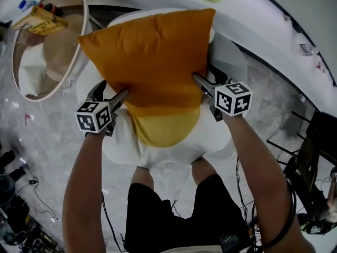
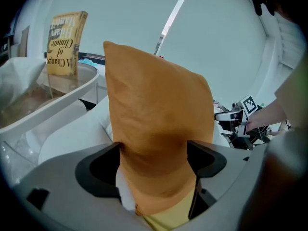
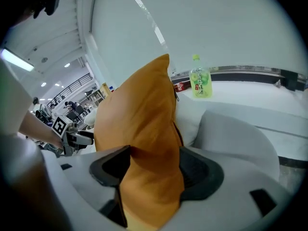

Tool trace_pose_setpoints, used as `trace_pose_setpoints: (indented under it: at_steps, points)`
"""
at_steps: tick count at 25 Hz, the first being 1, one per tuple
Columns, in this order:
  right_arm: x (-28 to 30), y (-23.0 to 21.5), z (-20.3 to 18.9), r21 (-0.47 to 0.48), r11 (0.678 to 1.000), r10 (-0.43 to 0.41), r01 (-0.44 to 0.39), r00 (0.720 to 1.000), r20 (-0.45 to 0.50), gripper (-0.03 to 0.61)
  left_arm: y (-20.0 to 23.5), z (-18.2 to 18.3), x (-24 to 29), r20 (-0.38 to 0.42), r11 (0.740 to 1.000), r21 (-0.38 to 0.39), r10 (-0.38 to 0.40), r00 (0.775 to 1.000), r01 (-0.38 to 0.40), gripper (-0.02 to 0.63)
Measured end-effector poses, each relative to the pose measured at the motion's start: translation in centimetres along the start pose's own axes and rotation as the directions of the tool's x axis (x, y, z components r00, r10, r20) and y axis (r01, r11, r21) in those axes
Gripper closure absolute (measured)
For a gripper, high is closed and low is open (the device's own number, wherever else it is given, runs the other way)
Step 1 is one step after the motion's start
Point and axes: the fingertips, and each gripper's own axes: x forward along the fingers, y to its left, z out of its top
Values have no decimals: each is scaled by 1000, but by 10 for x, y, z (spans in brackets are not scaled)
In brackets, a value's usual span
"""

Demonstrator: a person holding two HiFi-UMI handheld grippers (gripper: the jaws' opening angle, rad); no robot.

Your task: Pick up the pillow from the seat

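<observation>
An orange pillow (image 1: 150, 57) with a paler yellow lower part stands on the white padded seat (image 1: 121, 146) and leans on its backrest. My left gripper (image 1: 117, 95) is at the pillow's lower left edge and my right gripper (image 1: 202, 84) is at its lower right edge. In the left gripper view the pillow (image 2: 154, 109) fills the gap of the left gripper (image 2: 154, 155), whose jaws stand wide. In the right gripper view the pillow (image 3: 139, 129) lies the same way in the right gripper (image 3: 154, 165). Both grippers are open, with the fabric brushing their jaws.
A round tray table (image 1: 21, 83) at the left holds a yellow book (image 1: 39, 20) and white cloth. A green drink bottle (image 3: 200, 82) stands on the curved white ledge (image 1: 274, 30) behind the seat. Cables and dark gear lie on the floor at both sides.
</observation>
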Motion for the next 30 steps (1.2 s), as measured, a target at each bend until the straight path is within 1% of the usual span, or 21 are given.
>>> trace_pose_setpoints:
  at_steps: [1, 4, 8, 10, 12, 16, 18, 25, 28, 30]
  points:
    - [1, -1, 1, -4, 1000, 5, -5, 1000, -5, 276, 1, -1, 2, -1, 1000, -9, -2, 1000, 2, 184]
    - [7, 0, 1, 2, 1000, 26, -26, 1000, -15, 276, 2, -3, 10, -10, 1000, -24, -12, 1000, 12, 181]
    - [13, -1, 1, 32, 999, 31, -30, 999, -29, 287, 2, -3, 17, -17, 999, -38, 10, 1000, -11, 185]
    - [15, 1, 0, 41, 998, 38, -36, 998, -40, 319, 0, -2, 18, -17, 999, -34, 8, 1000, -9, 209]
    - [17, 3, -1, 37, 998, 43, -41, 998, -54, 359, -3, -2, 19, -18, 1000, -25, 2, 1000, -3, 249]
    - [19, 3, -2, -13, 999, 30, -31, 996, -82, 411, -10, -2, 21, -14, 1000, -9, 5, 1000, -5, 322]
    - [19, 3, -3, -25, 999, 26, -28, 996, -85, 420, -12, -3, 20, -6, 1000, -10, 4, 1000, -4, 348]
    - [11, 7, -6, -21, 999, 30, -31, 997, -73, 436, -19, -7, 8, 8, 1000, -9, -14, 1000, 14, 431]
    - [0, 10, -13, -34, 999, 26, -29, 998, -63, 446, -31, -12, 0, 23, 1000, -2, -14, 1000, 14, 473]
    - [-8, 11, -15, -35, 999, 22, -24, 999, -42, 453, -38, -13, -4, 39, 1000, -2, -16, 999, 16, 488]
